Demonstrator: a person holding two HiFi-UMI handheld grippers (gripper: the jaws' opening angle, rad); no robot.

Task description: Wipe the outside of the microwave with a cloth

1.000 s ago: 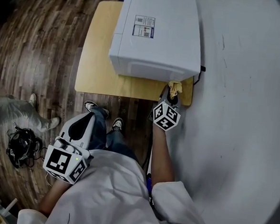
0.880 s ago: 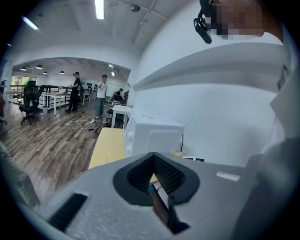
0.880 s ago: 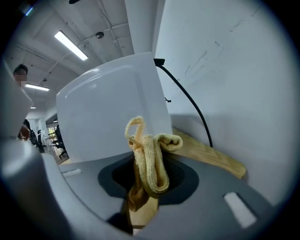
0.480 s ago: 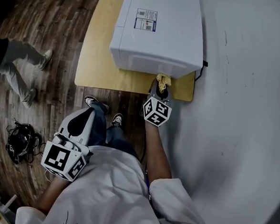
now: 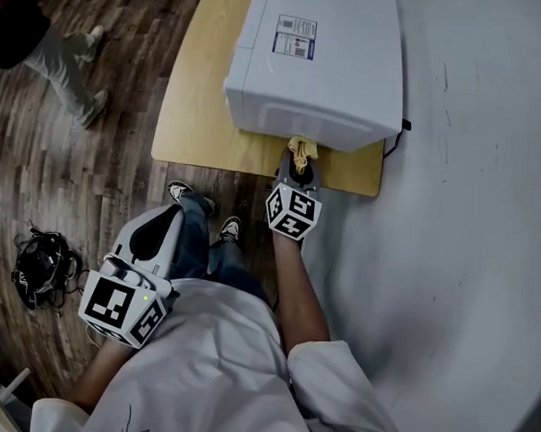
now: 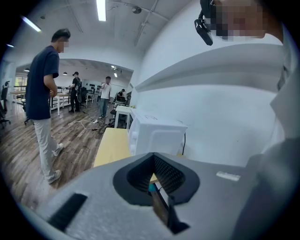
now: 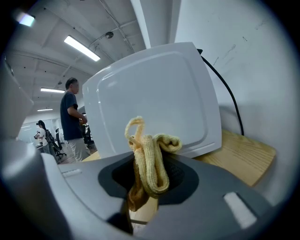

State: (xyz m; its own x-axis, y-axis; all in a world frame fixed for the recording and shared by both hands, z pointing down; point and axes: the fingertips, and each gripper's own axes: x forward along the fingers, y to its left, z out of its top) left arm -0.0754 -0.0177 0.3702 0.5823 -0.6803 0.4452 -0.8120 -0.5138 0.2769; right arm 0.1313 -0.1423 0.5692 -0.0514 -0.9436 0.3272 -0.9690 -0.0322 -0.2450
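The white microwave [image 5: 318, 61] stands on a small wooden table [image 5: 190, 112] against the wall. Its near side panel [image 7: 154, 101] fills the right gripper view. My right gripper [image 5: 298, 166] is shut on a folded yellow cloth [image 5: 301, 152], whose tip touches the lower edge of that near side. The cloth [image 7: 149, 164] sticks up from between the jaws. My left gripper [image 5: 153, 239] hangs low beside my legs, away from the table, shut and holding nothing. From the left gripper view the microwave [image 6: 157, 136] shows ahead.
A black power cord [image 7: 225, 89] runs down the wall behind the microwave. A person [image 6: 43, 101] stands on the wood floor left of the table, and their legs [image 5: 65, 53] show in the head view. A bundle of cables [image 5: 40, 273] lies on the floor by my left side.
My right gripper has slid the cloth leftward along the microwave's near side, from the right corner toward the middle. The person on the floor has walked away from me.
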